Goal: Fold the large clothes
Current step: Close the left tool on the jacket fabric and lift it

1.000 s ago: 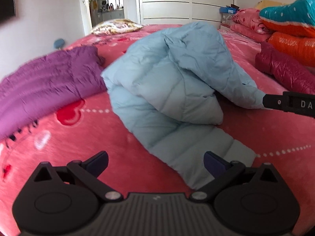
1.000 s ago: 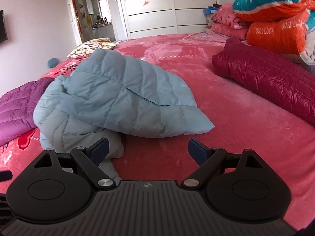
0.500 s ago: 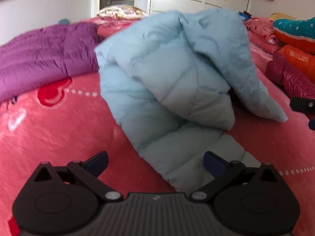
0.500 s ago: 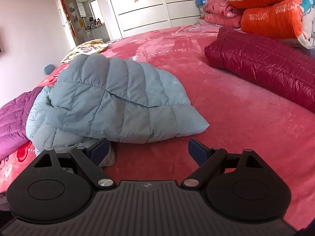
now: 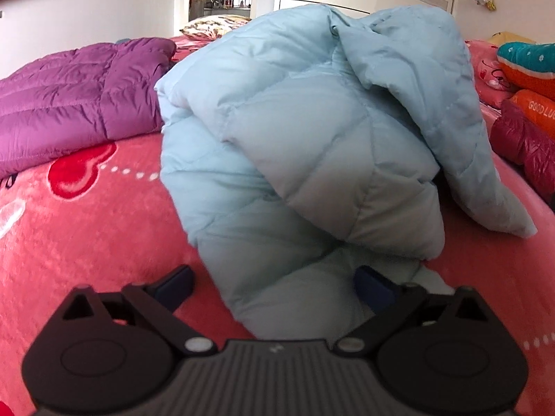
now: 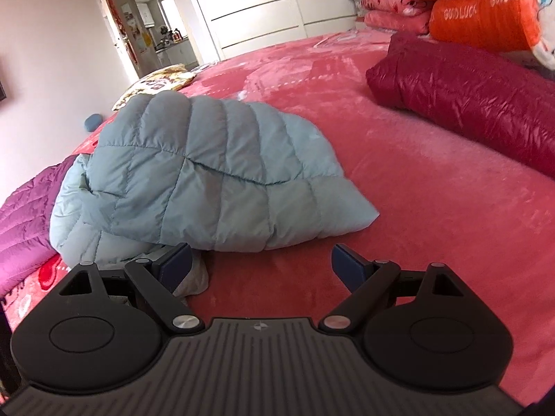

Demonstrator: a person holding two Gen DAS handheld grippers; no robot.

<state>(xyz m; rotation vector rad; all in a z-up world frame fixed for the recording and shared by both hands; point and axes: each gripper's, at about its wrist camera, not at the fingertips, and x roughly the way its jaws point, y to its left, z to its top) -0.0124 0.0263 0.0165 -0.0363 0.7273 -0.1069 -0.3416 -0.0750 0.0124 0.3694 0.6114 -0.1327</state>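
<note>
Bed (image 5: 86,228) pink, jacket (image 5: 312,145) crumpled – left gripper (image 5: 274,286) closing around hem, not yet pinching; right gripper (image 6: 260,263) spread, empty. Risk: slippery puffy fabric escapes.

both wrist views look low across the bed (image 5: 86,242) — sharing the blue jacket (image 5: 312,131).

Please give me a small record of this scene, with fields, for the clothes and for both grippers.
surface: bed with pink blanket
garment to fold: light blue down jacket, crumpled in a heap
left gripper: jaws have just been closing, pads not yet pressing; a jacket end lies between them
right gripper: open, at the jacket's near edge, nothing between the pads
other clothes: purple down jacket; dark red down jacket
</note>
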